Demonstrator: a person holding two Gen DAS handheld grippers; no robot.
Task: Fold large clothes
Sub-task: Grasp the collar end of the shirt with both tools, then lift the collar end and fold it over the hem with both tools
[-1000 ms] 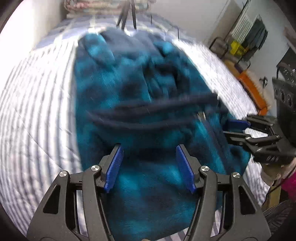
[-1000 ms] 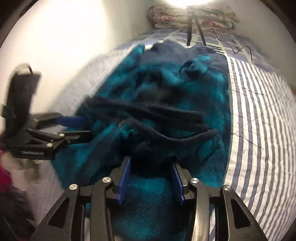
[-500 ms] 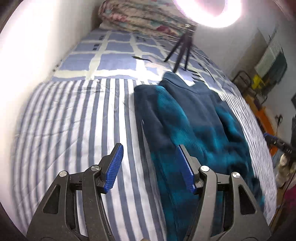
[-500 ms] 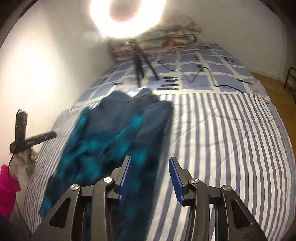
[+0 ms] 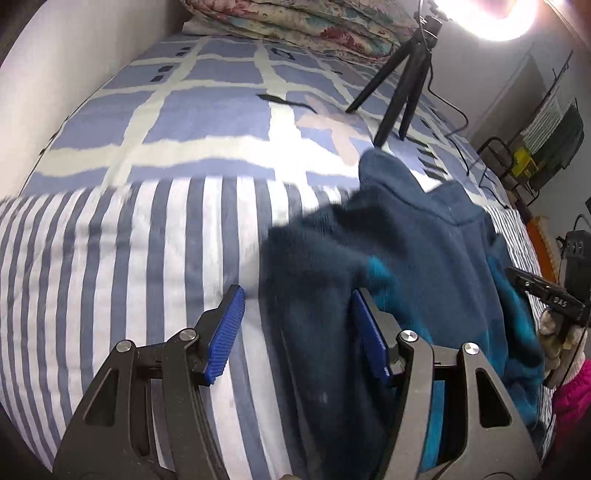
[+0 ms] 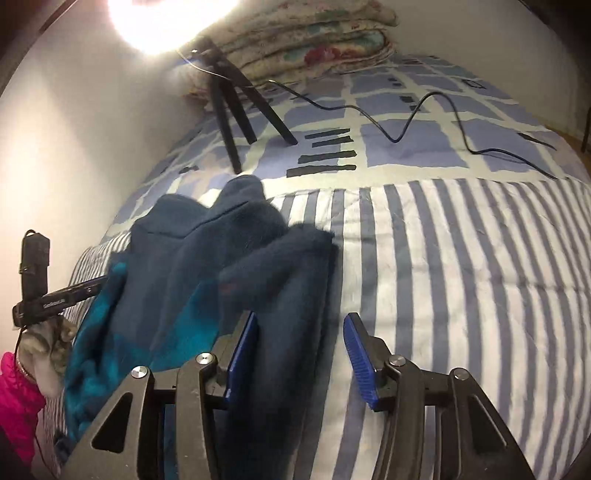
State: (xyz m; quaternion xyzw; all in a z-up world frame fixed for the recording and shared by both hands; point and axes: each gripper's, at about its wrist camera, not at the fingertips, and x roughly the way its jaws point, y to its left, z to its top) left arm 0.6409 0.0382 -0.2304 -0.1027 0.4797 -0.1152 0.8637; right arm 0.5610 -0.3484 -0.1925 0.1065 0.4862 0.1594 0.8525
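A dark blue and teal fleece garment (image 5: pixel 424 266) lies lengthwise on the striped bed cover (image 5: pixel 110 258), collar toward the far end. My left gripper (image 5: pixel 297 332) hovers open over its left edge, with fleece under the gap and the pads not pressing on it. In the right wrist view the same garment (image 6: pixel 192 273) fills the left half. My right gripper (image 6: pixel 301 358) straddles its right edge. Its jaws are opening, with the fleece below and between the pads but not pinched. Each gripper shows at the other view's side: right gripper (image 5: pixel 546 295), left gripper (image 6: pixel 55 299).
A black tripod (image 6: pixel 236 107) with a bright ring light stands on the checked sheet beyond the collar. Its cable (image 6: pixel 406 122) snakes to the right. A folded floral quilt (image 5: pixel 295 22) lies at the head. A white wall (image 6: pixel 74 129) borders one side. A pink sleeve (image 6: pixel 14 398) shows.
Both grippers have travelled from above the garment's crumpled middle out to its two long edges, nearer the collar. The right gripper's jaws stand wider than before.
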